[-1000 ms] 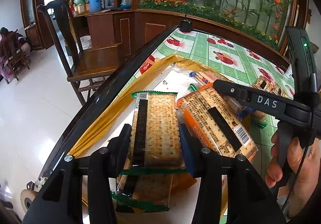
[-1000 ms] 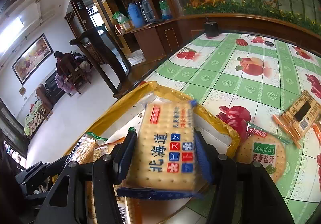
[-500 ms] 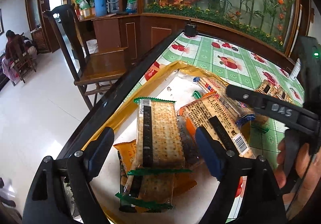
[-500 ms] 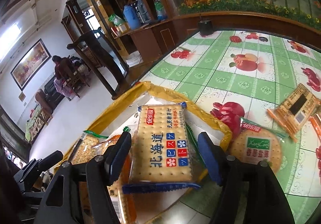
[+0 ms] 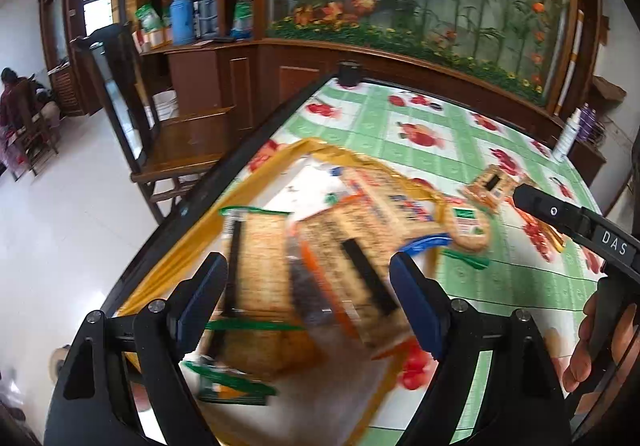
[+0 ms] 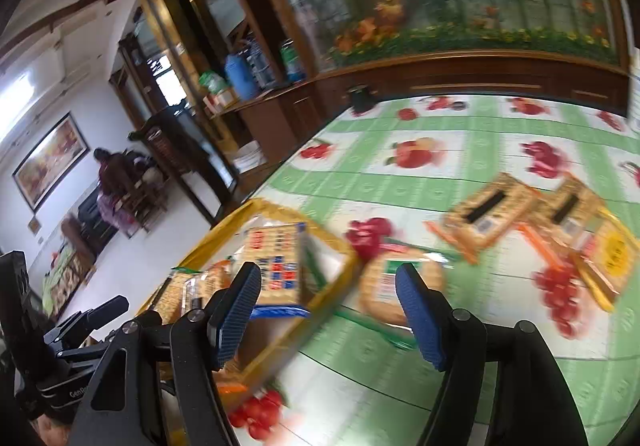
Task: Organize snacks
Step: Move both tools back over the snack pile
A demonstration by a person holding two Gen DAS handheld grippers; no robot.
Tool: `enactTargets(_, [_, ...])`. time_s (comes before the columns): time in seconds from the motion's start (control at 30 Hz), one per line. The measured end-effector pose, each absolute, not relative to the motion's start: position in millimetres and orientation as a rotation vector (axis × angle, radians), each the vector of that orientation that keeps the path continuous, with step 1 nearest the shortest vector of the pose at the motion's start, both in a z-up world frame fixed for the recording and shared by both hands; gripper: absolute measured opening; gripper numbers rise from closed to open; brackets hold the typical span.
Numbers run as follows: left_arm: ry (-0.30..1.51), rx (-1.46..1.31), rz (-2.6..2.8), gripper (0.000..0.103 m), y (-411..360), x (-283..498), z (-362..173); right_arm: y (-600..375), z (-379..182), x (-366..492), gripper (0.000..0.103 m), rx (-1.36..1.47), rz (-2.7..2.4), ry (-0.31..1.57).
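Observation:
A yellow-rimmed tray (image 5: pixel 188 246) sits at the table's near left corner with several cracker packs in it. My left gripper (image 5: pixel 306 286) is open above the tray, over a green-edged cracker pack (image 5: pixel 260 258) and an orange-edged pack (image 5: pixel 352 246), touching neither. My right gripper (image 6: pixel 328 286) has its jaws opening with nothing between them. It hangs over the tray's right rim (image 6: pixel 344 266). The blue-edged pack (image 6: pixel 280 266) lies in the tray to its left. A round cracker pack with a green label (image 6: pixel 396 286) lies on the cloth beside the tray. One right gripper finger (image 5: pixel 560 214) shows in the left wrist view.
Several orange cracker packs (image 6: pixel 492 214) lie on the green fruit-print tablecloth (image 6: pixel 440 126) to the right. A wooden chair (image 5: pixel 172 138) stands by the table's left edge. A white bottle (image 5: pixel 566 134) and a small black object (image 5: pixel 349 72) stand at the far side.
Both grippers opened: the left let go of the green-edged pack, the right let go of the blue-edged pack, which now lies in the tray. Both pulled back and up; the right swung rightward.

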State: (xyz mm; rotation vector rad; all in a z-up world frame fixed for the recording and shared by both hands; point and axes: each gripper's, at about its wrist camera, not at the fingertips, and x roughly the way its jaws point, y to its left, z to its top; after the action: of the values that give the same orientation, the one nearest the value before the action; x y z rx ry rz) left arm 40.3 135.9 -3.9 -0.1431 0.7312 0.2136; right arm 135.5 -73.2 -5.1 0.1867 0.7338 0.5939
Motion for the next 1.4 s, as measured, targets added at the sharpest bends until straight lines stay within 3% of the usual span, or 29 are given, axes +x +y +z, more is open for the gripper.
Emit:
enactTargets(0.97, [0.876, -0.017, -0.062, 0.084, -15.0, 109.9, -30.2, -235.0, -25.2, 119.7, 0.078, 0.309, 0.318, 0.740])
enactTargets(1.4, [0.906, -0.021, -0.067, 0.084, -24.0, 136.8, -39.0, -265.4, -32.9, 131.9, 0.082, 0.318, 0.239, 0.750])
